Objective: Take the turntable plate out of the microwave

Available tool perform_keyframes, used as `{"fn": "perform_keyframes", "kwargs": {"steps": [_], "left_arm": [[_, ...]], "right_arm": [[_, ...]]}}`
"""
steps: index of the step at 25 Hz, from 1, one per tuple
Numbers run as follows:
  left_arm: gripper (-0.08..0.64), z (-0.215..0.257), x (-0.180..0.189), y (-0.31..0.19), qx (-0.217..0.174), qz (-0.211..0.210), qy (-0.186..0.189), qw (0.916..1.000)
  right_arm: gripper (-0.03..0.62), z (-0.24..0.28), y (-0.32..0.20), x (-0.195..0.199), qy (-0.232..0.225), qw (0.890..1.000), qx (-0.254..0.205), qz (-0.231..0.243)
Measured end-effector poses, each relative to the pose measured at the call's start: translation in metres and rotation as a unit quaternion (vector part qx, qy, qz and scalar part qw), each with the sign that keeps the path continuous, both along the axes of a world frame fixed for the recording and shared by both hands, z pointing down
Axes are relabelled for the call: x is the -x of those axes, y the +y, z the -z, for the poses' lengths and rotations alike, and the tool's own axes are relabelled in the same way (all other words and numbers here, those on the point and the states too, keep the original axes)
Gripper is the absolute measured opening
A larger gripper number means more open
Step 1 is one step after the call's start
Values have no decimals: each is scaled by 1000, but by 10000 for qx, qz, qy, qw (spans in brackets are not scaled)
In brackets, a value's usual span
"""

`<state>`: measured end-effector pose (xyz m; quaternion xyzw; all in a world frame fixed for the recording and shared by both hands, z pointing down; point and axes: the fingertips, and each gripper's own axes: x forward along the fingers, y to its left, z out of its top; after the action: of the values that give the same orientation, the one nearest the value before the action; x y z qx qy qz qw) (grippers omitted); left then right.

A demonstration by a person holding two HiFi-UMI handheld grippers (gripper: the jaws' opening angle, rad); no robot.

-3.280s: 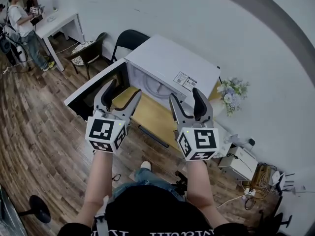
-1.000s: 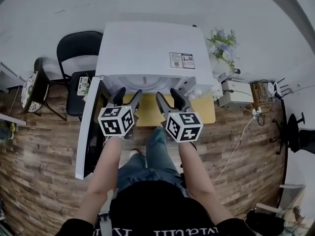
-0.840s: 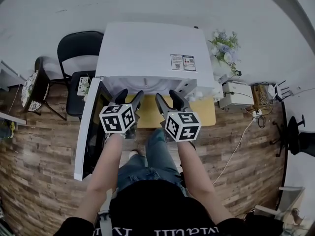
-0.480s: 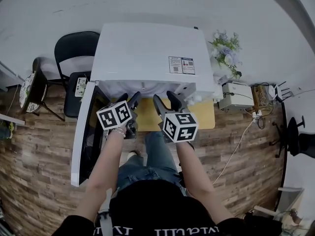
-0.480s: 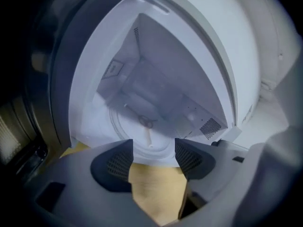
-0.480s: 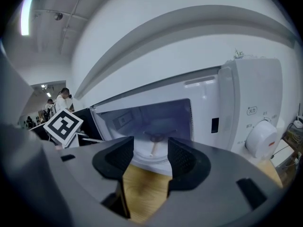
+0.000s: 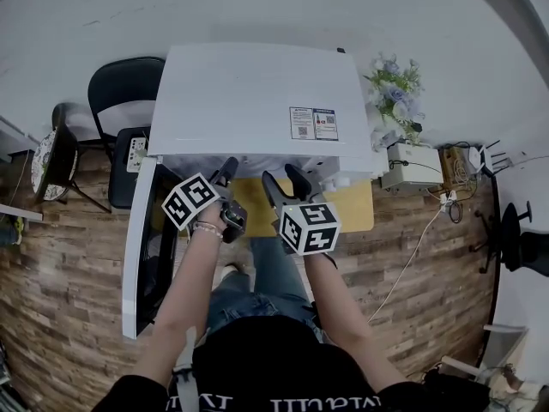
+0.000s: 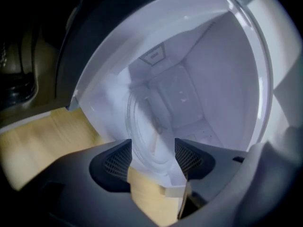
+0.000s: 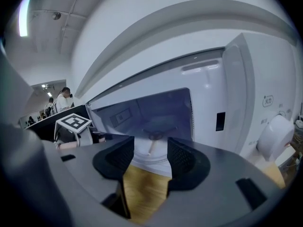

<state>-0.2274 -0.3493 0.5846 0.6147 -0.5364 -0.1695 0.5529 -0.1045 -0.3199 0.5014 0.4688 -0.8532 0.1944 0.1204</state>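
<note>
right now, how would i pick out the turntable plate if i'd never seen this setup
Find the big white microwave on the wooden table, its door swung open at the left. Look into its white cavity: the turntable plate lies on the floor there. It is the only round, see-through glass thing inside.

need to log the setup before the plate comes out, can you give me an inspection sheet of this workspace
surface: wooden table under the microwave, bare at its right end
job's things: white microwave, its door swung open to the left; glass turntable plate inside the cavity
clutter: flowers and a white box right of the microwave
grippers: left gripper open, empty, aimed into the cavity; right gripper open, empty, facing the opening
cables: white cable across the floor at right
surroundings: wood floor, black chair, people far behind
</note>
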Motion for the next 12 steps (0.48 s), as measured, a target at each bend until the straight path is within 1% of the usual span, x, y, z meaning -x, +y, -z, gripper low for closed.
{"fn": "perform_keyframes", "kwargs": {"steps": [3, 4, 6, 7, 10, 12], "left_arm": [[281, 0, 6, -5, 20, 370, 642, 9972], [281, -1, 7, -6, 30, 452, 768, 9960], [265, -3, 9, -8, 56, 506, 849, 9951], [243, -5, 9, -7, 95, 513, 854, 9950], [129, -17, 13, -3, 318, 671, 1009, 9921], [52, -24, 16, 0, 424, 732, 1004, 9913]], "right_arm": [[224, -5, 2, 0, -6, 10000, 44, -7], [224, -6, 2, 0, -15, 10000, 60, -15], [224, -8, 3, -1, -35, 10000, 86, -29], [223, -9, 3, 0, -45, 9999, 97, -34], [222, -13, 3, 1, -73, 9999, 139, -38], [221, -16, 4, 3, -99, 9998, 187, -28]]}}
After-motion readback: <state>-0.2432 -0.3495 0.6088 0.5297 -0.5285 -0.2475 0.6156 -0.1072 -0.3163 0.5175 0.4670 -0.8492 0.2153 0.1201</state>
